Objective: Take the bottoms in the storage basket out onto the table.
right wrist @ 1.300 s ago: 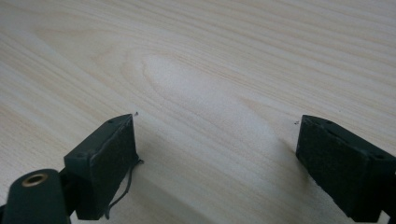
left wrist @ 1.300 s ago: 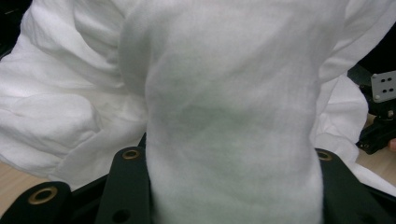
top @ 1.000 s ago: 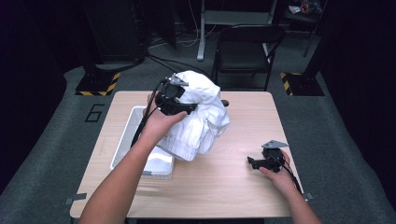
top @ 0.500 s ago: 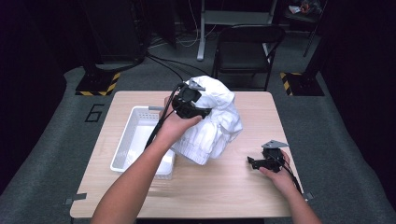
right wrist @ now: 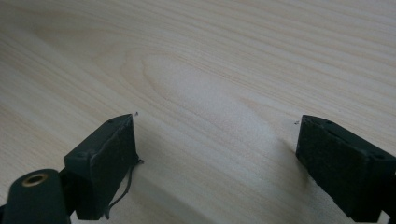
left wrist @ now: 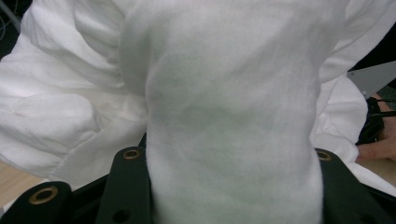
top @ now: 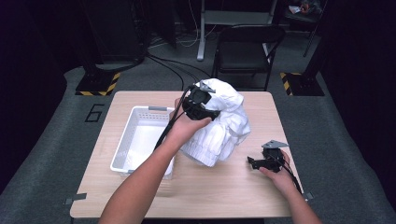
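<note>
Clamped tight, the left gripper (top: 201,103) has its jaws pinching a thick fold of the white garment (top: 219,128), and in the left gripper view that fold (left wrist: 233,116) runs straight up between the two black jaws and blocks most of what lies beyond. Biggest thing first: the wooden table (top: 224,196), our landmark for everything. Over its middle hangs the garment, a bunched white bundle held from its top, long axis running down from the grip with its lower folds at or just above the tabletop; I can't tell whether they touch. On the table's left half sits the white basket (top: 122,149), just beside the bundle, and it looks empty from above, though the forearm cuts off its near right corner. Down at the table's right front, the right gripper (top: 261,163) rests low, jaws standing wide apart with bare wood between them. So the bundle lies up and to the left of those open jaws, and the right hand (top: 280,175) is the free one to catch a loose edge, I'd judge. What kind of garment it is, and where its hems are, stays buried in the folds.
</note>
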